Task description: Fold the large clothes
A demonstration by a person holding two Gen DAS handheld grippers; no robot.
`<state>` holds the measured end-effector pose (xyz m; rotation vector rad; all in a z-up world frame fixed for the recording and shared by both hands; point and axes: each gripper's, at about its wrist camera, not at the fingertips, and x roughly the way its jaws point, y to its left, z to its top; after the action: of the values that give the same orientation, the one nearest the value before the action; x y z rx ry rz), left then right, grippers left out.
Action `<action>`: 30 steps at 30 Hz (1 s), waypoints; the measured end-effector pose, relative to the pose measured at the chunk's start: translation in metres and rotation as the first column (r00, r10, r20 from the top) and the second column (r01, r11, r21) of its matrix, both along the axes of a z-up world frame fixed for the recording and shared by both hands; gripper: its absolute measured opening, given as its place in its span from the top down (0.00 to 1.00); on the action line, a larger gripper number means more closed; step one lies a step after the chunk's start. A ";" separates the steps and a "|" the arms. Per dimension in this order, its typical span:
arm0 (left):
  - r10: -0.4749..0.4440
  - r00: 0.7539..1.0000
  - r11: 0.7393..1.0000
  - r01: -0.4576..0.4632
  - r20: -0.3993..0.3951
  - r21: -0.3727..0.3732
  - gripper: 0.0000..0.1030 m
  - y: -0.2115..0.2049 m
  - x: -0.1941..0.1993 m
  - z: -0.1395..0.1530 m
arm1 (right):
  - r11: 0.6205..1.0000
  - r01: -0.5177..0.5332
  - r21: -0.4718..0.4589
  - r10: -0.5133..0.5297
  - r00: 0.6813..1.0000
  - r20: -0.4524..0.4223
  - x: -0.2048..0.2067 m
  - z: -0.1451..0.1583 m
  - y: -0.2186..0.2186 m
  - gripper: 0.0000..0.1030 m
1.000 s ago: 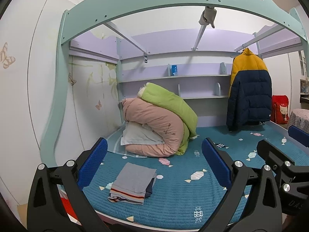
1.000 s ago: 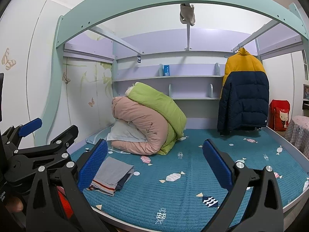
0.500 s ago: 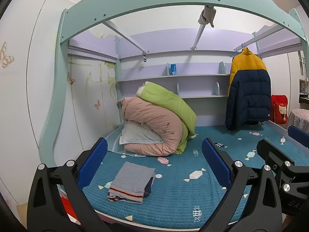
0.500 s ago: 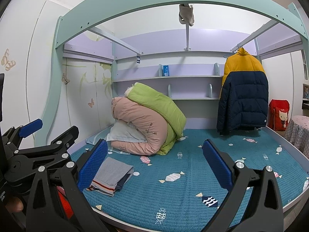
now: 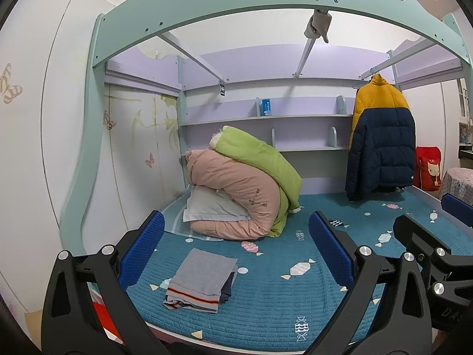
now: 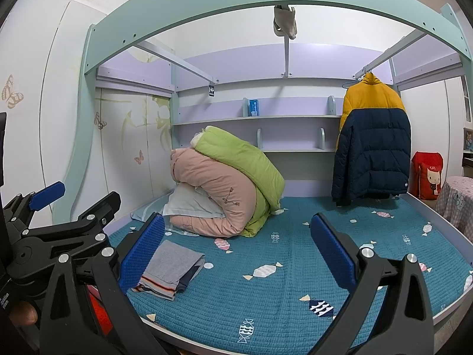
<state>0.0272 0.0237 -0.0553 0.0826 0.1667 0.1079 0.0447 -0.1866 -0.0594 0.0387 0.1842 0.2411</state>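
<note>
Teal quilted bedding with a candy print [image 5: 266,304] covers the bed, and a folded grey garment with striped hems [image 5: 201,281] is laid near its front left corner, untouched. A rolled pink and green duvet bundle [image 5: 242,189] is piled at the back left. A yellow and navy puffer jacket [image 6: 372,148] is hung at the back right. The left gripper [image 5: 236,251] and right gripper [image 6: 236,251] are held wide apart, empty, above the front edge.

two quilts [image 5: 236,195], maybe two folded clothes [image 5: 204,278].
</note>
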 end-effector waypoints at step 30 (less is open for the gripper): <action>-0.001 1.000 1.000 0.001 0.000 0.003 0.05 0.002 0.002 0.001 | 1.000 0.003 0.002 -0.003 1.000 -0.002 0.000 0.000 0.002 0.07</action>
<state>0.0288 0.0253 -0.0546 0.0860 0.1662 0.1076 0.0451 -0.1846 -0.0594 0.0414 0.1855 0.2382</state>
